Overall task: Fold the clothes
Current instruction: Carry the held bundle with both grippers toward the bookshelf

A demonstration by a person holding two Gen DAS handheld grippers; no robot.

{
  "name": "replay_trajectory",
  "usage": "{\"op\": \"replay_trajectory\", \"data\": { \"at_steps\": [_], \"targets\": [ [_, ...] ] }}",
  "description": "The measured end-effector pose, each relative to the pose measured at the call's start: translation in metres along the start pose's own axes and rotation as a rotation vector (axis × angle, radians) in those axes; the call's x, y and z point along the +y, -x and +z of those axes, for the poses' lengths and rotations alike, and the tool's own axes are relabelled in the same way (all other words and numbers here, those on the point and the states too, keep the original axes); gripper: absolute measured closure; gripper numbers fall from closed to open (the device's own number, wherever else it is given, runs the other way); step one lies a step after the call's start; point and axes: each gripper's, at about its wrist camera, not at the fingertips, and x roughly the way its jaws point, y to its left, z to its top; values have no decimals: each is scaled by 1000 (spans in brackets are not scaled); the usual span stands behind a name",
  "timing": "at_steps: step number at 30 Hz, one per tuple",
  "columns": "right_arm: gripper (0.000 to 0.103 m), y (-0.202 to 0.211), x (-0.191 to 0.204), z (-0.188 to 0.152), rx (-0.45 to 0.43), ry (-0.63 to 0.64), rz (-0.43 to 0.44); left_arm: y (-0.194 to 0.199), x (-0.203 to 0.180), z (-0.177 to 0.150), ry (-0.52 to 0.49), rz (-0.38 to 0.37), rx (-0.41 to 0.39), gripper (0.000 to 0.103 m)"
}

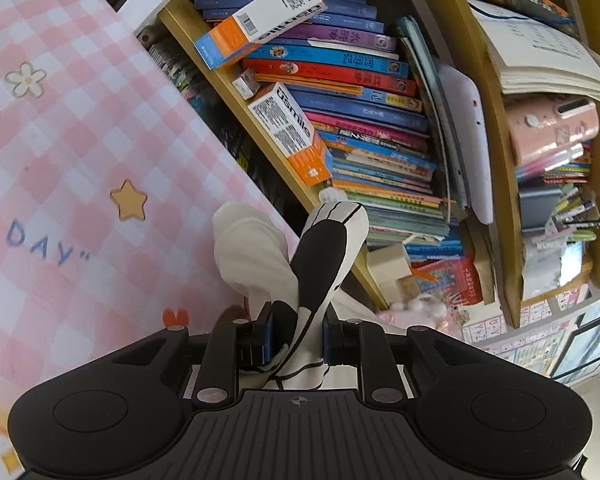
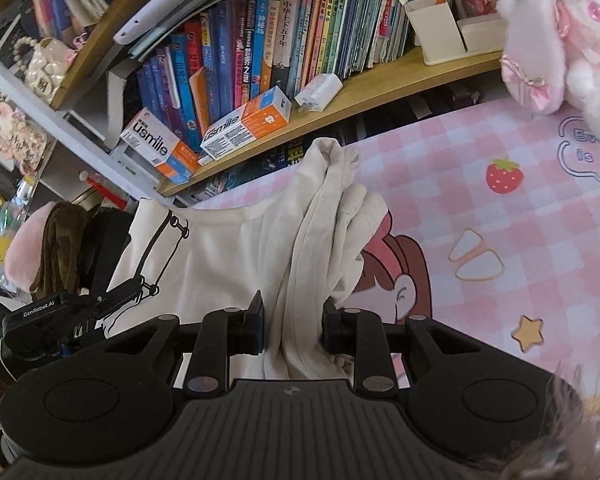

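Closest in the left wrist view, the left gripper (image 1: 298, 334) is clamped on a white garment (image 1: 324, 256) with black print, lifted above the pink mat (image 1: 80, 140); its lower end is hidden. Likewise the right gripper (image 2: 294, 326) pinches bunched white fabric, the bookshelf (image 2: 380, 84) behind.

Surface: pink checked mat (image 2: 480, 208) printed with stars and a strawberry.
On it: white garment (image 2: 220, 248), bunched; plush toy (image 2: 560, 40) at far edge.
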Motion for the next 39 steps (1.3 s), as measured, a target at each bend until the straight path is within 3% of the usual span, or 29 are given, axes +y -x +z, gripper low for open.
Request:
{"op": "replay_trajectory", "data": {
  "at_steps": [20,25,29,30,34,39],
  "targets": [
    [80,-87,-9,86,-39,5,42,-69,35,65,23,-64,-49,83],
    [80,-101,-23,88,-28,-36,51,-82,49,68,46,-38,-41,83],
    [78,-125,-48,81,32,-125,10,-87,72,63,124,5,-35,79],
    [72,-128,-57,78,33,-168,20,-86,75,62,135,6,-36,77],
    [72,-128,-83,70,3,-339,103,-84,84,58,175,11,-40,74],
    [63,-122,-77,71,-5,-315,61,-72,81,58,172,56,-70,68]
  ]
}}
